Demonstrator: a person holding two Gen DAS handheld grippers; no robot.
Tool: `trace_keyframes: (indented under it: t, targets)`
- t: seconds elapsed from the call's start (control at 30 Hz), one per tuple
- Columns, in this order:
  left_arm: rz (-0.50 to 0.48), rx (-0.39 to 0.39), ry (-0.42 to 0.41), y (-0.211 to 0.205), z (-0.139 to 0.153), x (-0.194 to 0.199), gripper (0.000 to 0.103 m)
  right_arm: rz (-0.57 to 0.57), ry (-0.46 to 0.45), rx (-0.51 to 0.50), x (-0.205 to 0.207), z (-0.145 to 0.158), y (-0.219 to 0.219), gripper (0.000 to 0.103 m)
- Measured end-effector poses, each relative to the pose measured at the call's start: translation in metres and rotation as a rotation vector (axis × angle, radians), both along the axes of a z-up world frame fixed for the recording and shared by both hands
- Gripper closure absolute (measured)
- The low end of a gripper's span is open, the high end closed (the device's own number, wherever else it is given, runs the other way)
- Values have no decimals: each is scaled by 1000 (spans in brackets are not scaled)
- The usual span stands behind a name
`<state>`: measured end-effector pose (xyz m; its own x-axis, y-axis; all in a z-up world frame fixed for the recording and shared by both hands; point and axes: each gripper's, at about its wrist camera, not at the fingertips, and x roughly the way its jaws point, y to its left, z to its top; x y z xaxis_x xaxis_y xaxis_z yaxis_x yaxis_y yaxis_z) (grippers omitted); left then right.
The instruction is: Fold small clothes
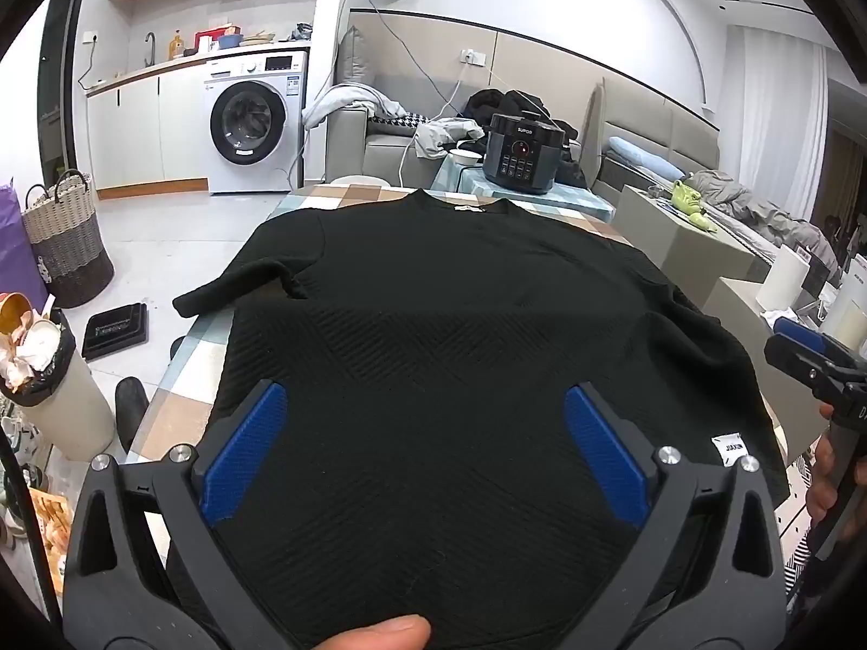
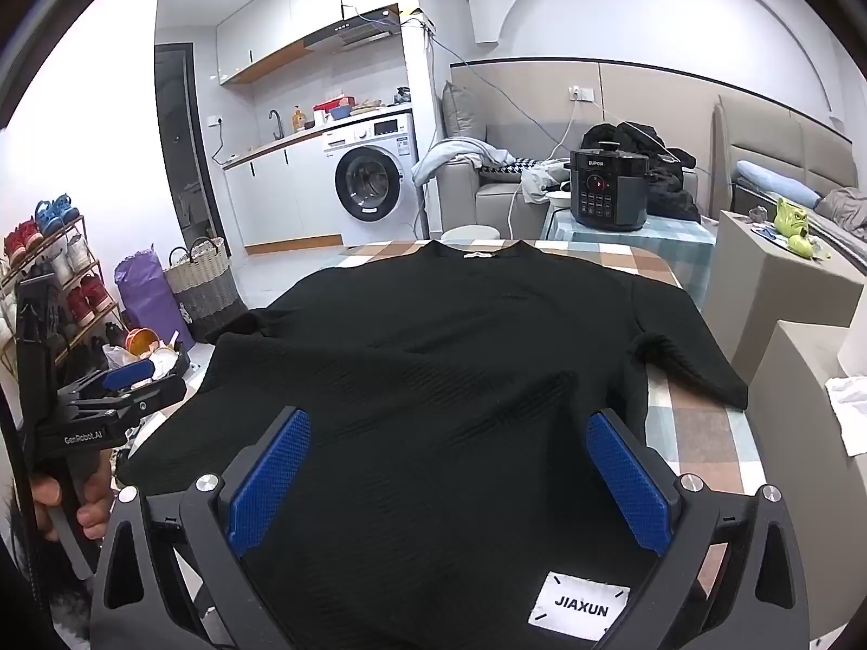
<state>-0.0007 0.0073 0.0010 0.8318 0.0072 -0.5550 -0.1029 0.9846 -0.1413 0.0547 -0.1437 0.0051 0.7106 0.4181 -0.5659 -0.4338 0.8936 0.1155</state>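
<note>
A black short-sleeved shirt (image 1: 433, 292) (image 2: 460, 336) lies spread flat on the checked table (image 1: 184, 379) (image 2: 699, 433), collar at the far end and hem toward me. A white "JIAXUN" label (image 2: 580, 606) (image 1: 726, 449) marks its near right corner. My left gripper (image 1: 425, 390) hangs over the near left part of the shirt, jaws wide open, and no cloth is pinched. My right gripper (image 2: 447, 417) hovers over the near right part, just as wide, with nothing gripped. Each gripper shows at the edge of the other's view: the right gripper (image 1: 813, 357) and the left gripper (image 2: 119, 395).
A dark pressure cooker (image 1: 523, 154) (image 2: 609, 189) stands on a small table beyond the far edge. Left of the table are a full bin (image 1: 49, 379), a woven basket (image 1: 65, 238) and a shoe rack (image 2: 54, 271). Grey boxes (image 2: 780, 281) stand at the right.
</note>
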Motion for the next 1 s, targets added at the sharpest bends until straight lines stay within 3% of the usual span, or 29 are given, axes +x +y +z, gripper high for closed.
trace_keyframes:
  t: [1.0]
  targets:
    - [1,4,0,-4,3,-2,1,-1,-4,6,-1,5,-6,0]
